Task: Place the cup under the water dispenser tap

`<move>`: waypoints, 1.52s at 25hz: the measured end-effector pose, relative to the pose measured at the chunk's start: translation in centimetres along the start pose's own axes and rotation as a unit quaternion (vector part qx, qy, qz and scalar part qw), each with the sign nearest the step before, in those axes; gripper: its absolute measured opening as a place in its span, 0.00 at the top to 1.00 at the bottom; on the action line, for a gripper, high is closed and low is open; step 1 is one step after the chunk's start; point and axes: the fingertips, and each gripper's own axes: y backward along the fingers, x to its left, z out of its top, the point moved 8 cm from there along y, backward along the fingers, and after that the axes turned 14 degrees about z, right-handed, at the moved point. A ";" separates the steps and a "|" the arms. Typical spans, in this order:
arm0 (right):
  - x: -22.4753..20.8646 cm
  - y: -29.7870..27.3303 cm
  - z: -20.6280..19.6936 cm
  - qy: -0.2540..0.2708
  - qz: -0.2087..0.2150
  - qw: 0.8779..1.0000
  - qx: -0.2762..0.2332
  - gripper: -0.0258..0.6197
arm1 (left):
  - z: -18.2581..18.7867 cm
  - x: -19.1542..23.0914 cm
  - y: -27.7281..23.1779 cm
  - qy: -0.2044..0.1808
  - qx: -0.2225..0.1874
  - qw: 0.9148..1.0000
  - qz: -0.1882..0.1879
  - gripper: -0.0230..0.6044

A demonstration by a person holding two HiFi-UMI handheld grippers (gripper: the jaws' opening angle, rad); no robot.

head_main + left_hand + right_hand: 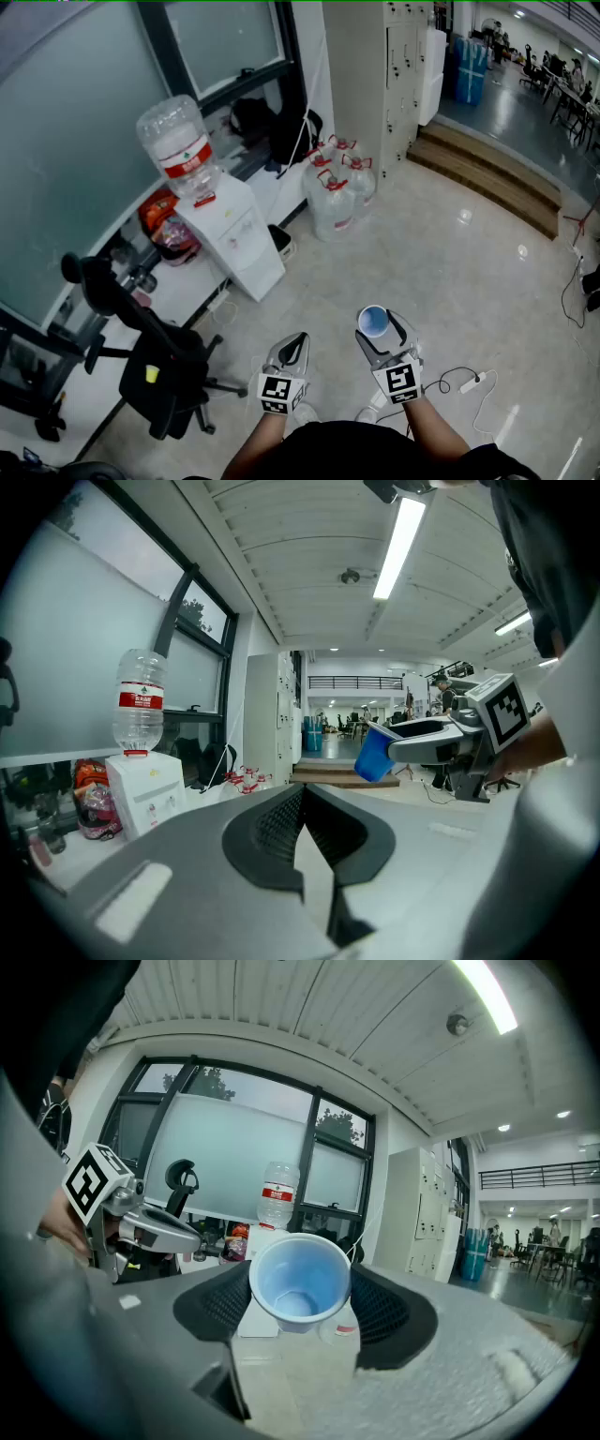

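The white water dispenser stood far off on the left, by the window wall. The left gripper was closed on nothing. The right gripper squeezed the little blue cup near the person, well apart from the dispenser.

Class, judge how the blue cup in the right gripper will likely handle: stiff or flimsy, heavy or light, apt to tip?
The cup looks thin-walled and empty, so it is probably light and easily crushed by the right gripper. Its base looks narrower than its rim, so it may tip readily once set down.
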 end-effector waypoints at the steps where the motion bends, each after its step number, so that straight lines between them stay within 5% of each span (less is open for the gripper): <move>1: 0.0 -0.2 0.0 -0.001 0.001 1.000 0.000 0.45 | 0.1 0.2 0.0 0.001 -0.001 1.000 0.002 0.94; 38: 5.8 -20.2 4.2 -0.011 0.053 0.998 0.017 0.44 | -2.3 19.2 0.8 0.033 0.009 0.998 0.054 0.94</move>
